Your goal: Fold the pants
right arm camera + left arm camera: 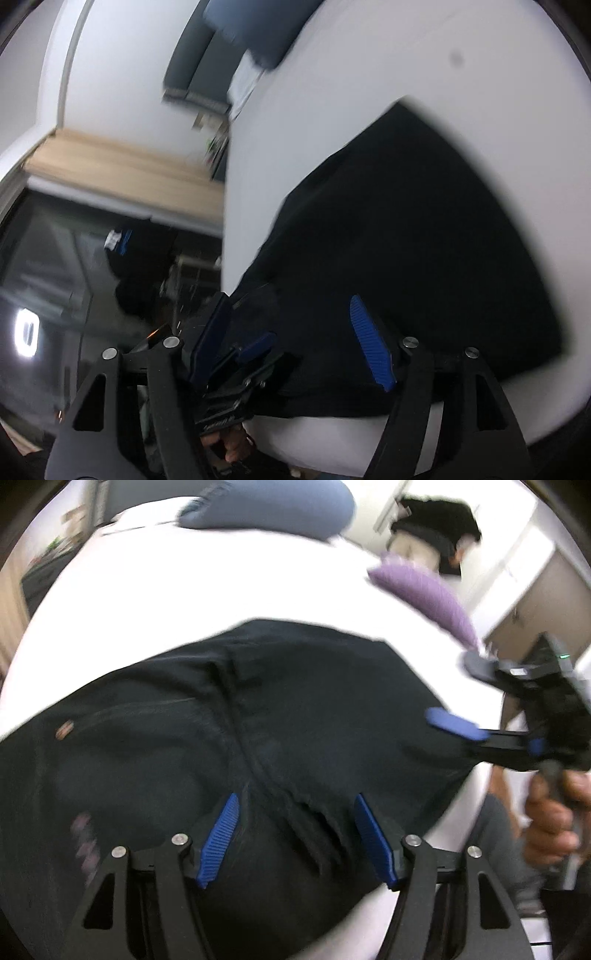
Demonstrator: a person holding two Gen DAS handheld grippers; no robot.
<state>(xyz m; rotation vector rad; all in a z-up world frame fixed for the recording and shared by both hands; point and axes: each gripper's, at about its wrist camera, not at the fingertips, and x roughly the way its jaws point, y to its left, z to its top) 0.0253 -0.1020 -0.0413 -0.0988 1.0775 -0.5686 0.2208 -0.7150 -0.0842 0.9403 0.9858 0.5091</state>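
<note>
Black pants (258,720) lie folded on a white bed (184,572). In the left wrist view my left gripper (295,801) hovers open over their near edge, where a crumpled seam lies between the blue pads, untouched. My right gripper (458,698) enters from the right with its jaws apart, one blue pad over the pants' right edge. In the right wrist view the right gripper (288,299) stands open above the pants (406,240), nothing pinched. The left gripper (251,354) shows low between its fingers, at the bed's (443,55) edge.
A blue pillow (266,506) lies at the far end of the bed and a purple cloth (424,590) on its right side. A black garment (436,528) hangs beyond. A hand (554,812) holds the right gripper. A dark window (55,258) is off the bed's left side.
</note>
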